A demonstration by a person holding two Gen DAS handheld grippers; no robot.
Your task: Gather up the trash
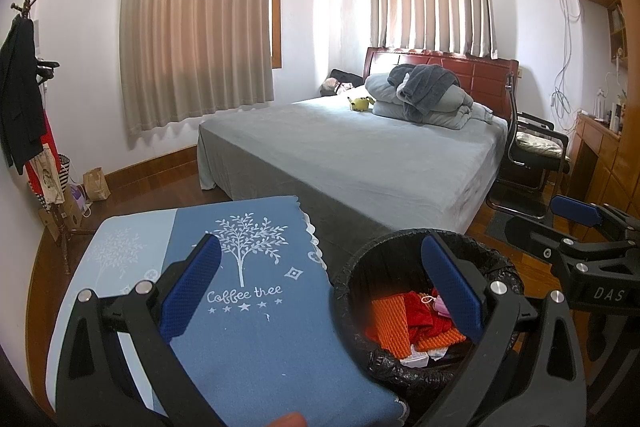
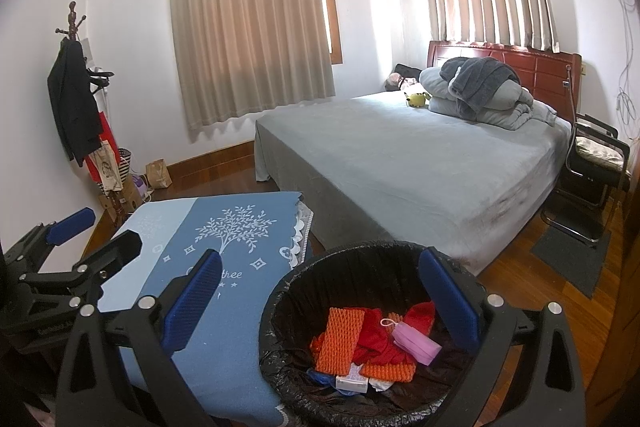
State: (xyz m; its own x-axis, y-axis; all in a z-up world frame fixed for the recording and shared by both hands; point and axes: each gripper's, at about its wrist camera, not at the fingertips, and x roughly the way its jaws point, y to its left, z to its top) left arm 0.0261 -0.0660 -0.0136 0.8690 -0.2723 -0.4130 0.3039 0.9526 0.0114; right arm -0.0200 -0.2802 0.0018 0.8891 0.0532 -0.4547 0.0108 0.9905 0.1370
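Trash (image 2: 372, 343), light, soft and crushable by my judgement, lies in the black-lined bin (image 2: 280, 291) beneath my right tongs (image 2: 324, 303) and beside my left tongs (image 1: 320, 291), both spread empty; I would grip the bag rim.

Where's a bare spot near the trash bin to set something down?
The blue tablecloth left of the trash bin is bare to its scalloped edge. The bed is free from its foot up to the piled bedding. The bin itself is crowded with orange foam and red scraps.
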